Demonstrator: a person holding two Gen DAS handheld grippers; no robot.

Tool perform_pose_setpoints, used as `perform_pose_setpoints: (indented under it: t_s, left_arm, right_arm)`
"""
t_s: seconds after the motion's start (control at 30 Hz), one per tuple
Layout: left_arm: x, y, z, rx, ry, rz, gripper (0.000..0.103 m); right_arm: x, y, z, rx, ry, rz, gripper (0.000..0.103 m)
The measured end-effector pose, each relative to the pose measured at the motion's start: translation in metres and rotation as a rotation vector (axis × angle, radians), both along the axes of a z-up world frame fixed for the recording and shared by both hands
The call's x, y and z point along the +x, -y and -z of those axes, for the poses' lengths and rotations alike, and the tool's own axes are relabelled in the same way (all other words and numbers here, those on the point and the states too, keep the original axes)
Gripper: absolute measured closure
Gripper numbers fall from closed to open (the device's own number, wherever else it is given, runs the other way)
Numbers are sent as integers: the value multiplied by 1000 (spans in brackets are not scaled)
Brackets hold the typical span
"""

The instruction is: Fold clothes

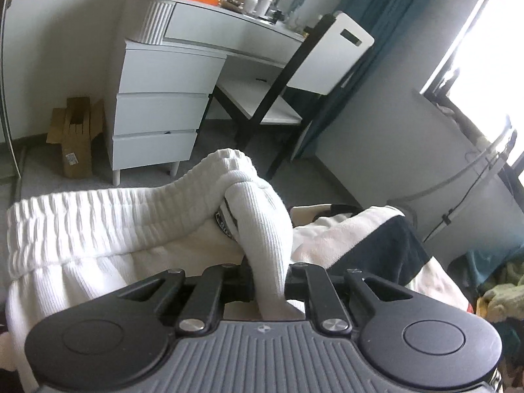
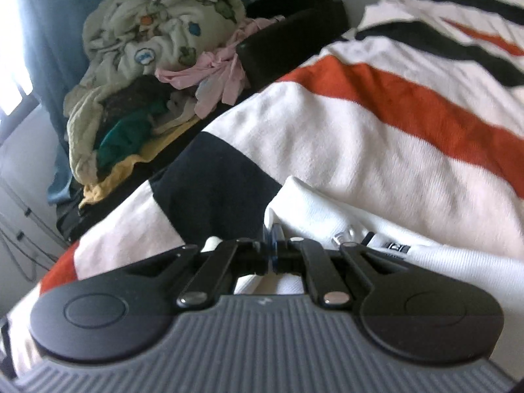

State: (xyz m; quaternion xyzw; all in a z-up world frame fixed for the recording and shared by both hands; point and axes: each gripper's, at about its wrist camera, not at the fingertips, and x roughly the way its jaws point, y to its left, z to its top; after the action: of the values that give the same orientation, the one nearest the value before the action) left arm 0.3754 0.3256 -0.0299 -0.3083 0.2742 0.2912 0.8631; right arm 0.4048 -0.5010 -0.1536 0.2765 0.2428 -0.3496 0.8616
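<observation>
A white ribbed garment (image 1: pixel 98 229) with a gathered elastic waistband hangs across the left wrist view. A bunched fold of it runs down between the jaws of my left gripper (image 1: pixel 269 273), which is shut on it. In the right wrist view the same white garment (image 2: pixel 360 229) lies over a striped blanket (image 2: pixel 376 150) on the bed. My right gripper (image 2: pixel 273 257) is shut, with an edge of the white cloth pinched at its blue pads (image 2: pixel 271 245). A small dark label (image 2: pixel 398 248) shows on the cloth just right of the jaws.
A white dressing table with drawers (image 1: pixel 157 111) and a white chair with a black frame (image 1: pixel 294 82) stand beyond the bed. Flattened cardboard (image 1: pixel 73 134) leans on the wall. A heap of mixed clothes (image 2: pixel 137 65) sits past the blanket's left edge, beside a teal curtain (image 2: pixel 46 49).
</observation>
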Motion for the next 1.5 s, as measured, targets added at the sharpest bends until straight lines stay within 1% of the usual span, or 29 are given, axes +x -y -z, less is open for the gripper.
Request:
perform_pose_setpoints:
  t_s: [0.07,0.13,0.17,0.2,0.23,0.27,0.3,0.33,0.37,0.43,0.47,0.53,0.63,0.73,0.83,0.9,0.97,1.03,1.13,1.2,1.27,1.33,1.5]
  left_arm:
    - [-8,2,-3,30,-9,25,87]
    - [-18,8,-12,56,-6,50,81]
    - [-25,11,-18,67,-4,66,69]
    - [-32,19,-27,83,-5,91,61]
    - [-39,26,-35,102,-5,118,47]
    - [-44,34,-44,135,1,159,40]
    - [-50,42,-53,166,8,198,39]
    - [-60,53,-62,187,13,226,35]
    - [-70,64,-72,209,18,254,32]
    - [-93,87,-94,252,48,304,28]
    - [-105,98,-105,272,68,326,25]
    - [-133,122,-126,303,107,372,22]
    - [-179,155,-150,308,160,434,21]
    - [-220,188,-158,307,196,489,20]
    - [-261,222,-155,315,219,559,20]
    - [-281,237,-145,298,227,604,20]
    - [-298,251,-128,286,236,638,20]
    - [-309,261,-106,273,239,656,20]
    - [-317,270,-77,254,227,687,20]
    - [-319,279,-65,270,224,719,20]
    - [-322,286,-56,327,230,737,20]
    - [-323,289,-48,359,227,741,20]
    - [-327,288,-38,353,226,744,20]
  right_arm:
    - [-4,-3,-5,1,-15,-14,96]
    - [-13,3,-12,74,5,-15,95]
    - [-17,5,-17,104,16,-31,94]
    - [-21,3,-25,105,9,-55,92]
    - [-26,0,-35,92,5,-84,89]
    - [-32,-4,-47,71,8,-118,73]
    - [-40,-9,-58,61,26,-154,58]
    - [-52,-15,-70,53,55,-193,34]
    - [-63,-22,-82,44,83,-232,26]
    - [-87,-36,-107,22,134,-317,28]
    - [-100,-45,-120,4,146,-370,28]
    - [-127,-62,-144,-31,162,-447,28]
    - [-170,-86,-175,-52,185,-539,28]
    - [-210,-108,-200,-68,206,-625,28]
    - [-252,-131,-212,-117,222,-701,28]
    - [-277,-142,-210,-139,232,-736,28]
    - [-295,-152,-202,-150,221,-765,28]
    - [-310,-160,-192,-158,214,-791,28]
    - [-327,-170,-173,-163,227,-806,28]
    - [-335,-176,-158,-159,240,-804,28]
    - [-339,-179,-145,-155,238,-803,28]
    - [-341,-180,-138,-163,245,-802,28]
    - [-348,-180,-134,-227,260,-761,28]
